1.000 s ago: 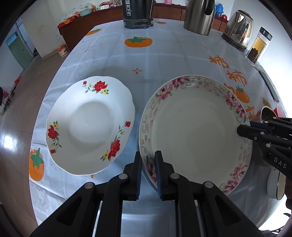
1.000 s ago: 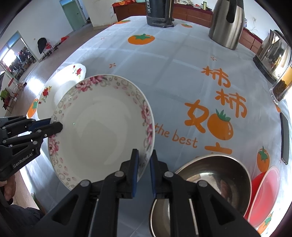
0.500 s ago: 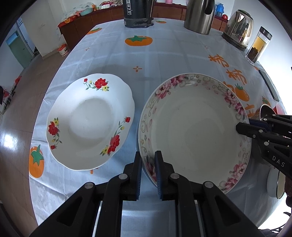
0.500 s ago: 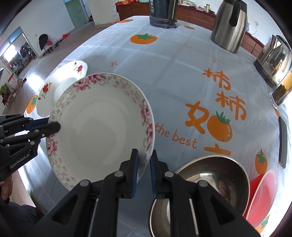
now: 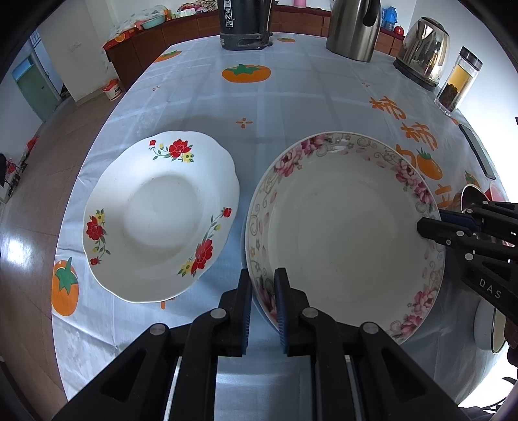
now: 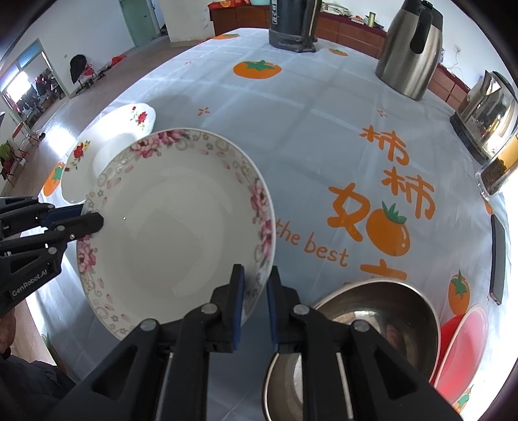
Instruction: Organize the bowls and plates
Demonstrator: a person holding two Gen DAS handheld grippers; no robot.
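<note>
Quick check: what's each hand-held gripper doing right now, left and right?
Left hand-held gripper: closed on the rim of the pink-flowered plate.
Right hand-held gripper: closed on the same plate's opposite rim.

Glossy glazed ceramic on the pink-flowered plate [image 5: 343, 226] and the red-flowered plate [image 5: 160, 215]. Smooth, faintly shiny plastic sheeting for the tablecloth [image 5: 307, 97]. Brushed metal on the jug [image 5: 353, 29], mirror-bright metal on the kettle [image 5: 424, 48] and steel bowl [image 6: 382, 311].
</note>
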